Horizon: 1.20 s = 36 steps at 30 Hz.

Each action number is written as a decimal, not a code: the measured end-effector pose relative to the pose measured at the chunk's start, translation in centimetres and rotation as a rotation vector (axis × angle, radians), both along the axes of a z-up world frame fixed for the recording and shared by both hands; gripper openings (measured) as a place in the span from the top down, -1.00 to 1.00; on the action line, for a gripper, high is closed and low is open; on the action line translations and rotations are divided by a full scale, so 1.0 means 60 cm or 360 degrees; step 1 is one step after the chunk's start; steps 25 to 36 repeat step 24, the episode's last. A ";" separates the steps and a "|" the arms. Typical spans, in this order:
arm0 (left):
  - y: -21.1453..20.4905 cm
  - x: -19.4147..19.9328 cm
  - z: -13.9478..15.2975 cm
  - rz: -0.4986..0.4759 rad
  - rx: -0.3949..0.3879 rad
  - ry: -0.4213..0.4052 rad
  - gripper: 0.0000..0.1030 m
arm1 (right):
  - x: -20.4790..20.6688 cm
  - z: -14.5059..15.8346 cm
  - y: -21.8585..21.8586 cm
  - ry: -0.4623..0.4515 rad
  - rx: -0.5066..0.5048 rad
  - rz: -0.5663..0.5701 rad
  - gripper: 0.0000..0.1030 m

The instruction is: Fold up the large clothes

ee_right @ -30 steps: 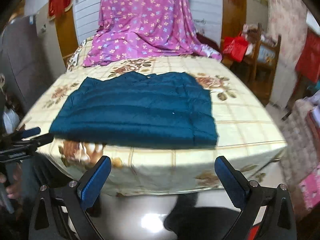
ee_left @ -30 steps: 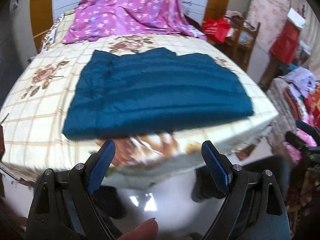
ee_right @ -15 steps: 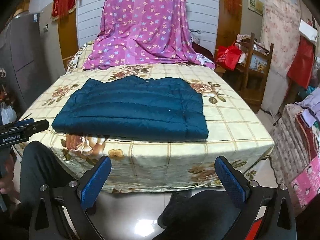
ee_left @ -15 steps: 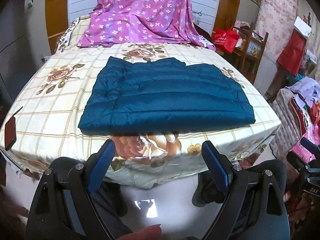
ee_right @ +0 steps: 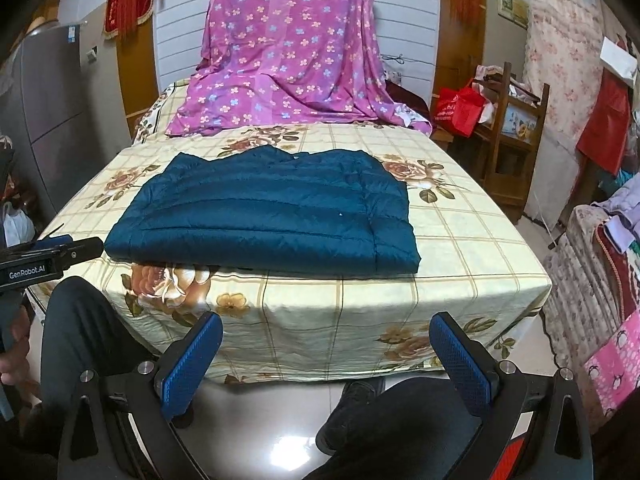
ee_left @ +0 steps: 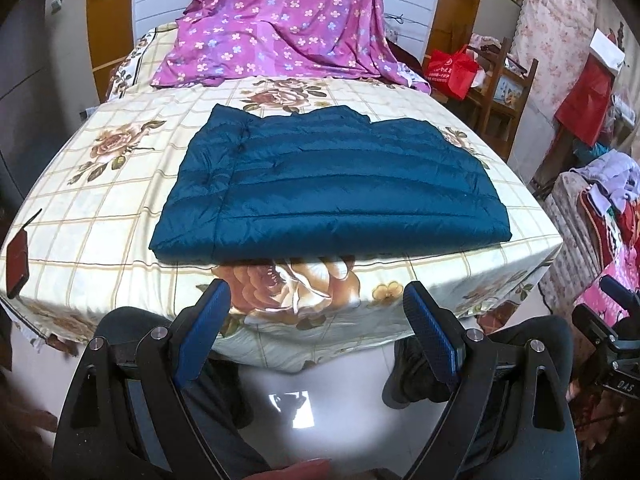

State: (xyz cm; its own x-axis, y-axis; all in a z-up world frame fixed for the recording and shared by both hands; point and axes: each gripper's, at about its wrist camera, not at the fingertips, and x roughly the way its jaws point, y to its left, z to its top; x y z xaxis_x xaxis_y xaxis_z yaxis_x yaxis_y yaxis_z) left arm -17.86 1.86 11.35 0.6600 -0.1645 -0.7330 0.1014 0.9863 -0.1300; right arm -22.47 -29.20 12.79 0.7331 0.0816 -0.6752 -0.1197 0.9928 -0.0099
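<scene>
A teal-blue quilted down jacket (ee_left: 332, 188) is lying folded flat into a rectangle, resting near the front edge of the floral checked bed (ee_left: 100, 200).

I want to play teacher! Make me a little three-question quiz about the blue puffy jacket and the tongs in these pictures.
1. True or false: the left tongs are squeezing the blue jacket.
2. Pick one. The jacket lies on: A) the wooden chair, B) the flowered bed sheet, C) the floor.
3. Fill in: the big cloth draped at the far end of the bed is mostly ____.

Key
1. False. Both the left tongs and the right tongs are open and held off the bed, touching nothing.
2. B
3. Purple, with little flowers.
</scene>
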 end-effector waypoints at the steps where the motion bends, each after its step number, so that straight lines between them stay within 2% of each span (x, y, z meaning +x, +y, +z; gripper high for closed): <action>1: 0.001 0.000 0.000 0.0004 -0.0001 0.0000 -0.71 | 0.000 0.000 0.001 0.0000 0.0002 0.0002 -0.99; 36: 0.005 0.006 -0.011 -0.0005 -0.0028 0.0034 -0.71 | 0.007 -0.005 0.010 0.0017 0.0015 0.0025 -0.99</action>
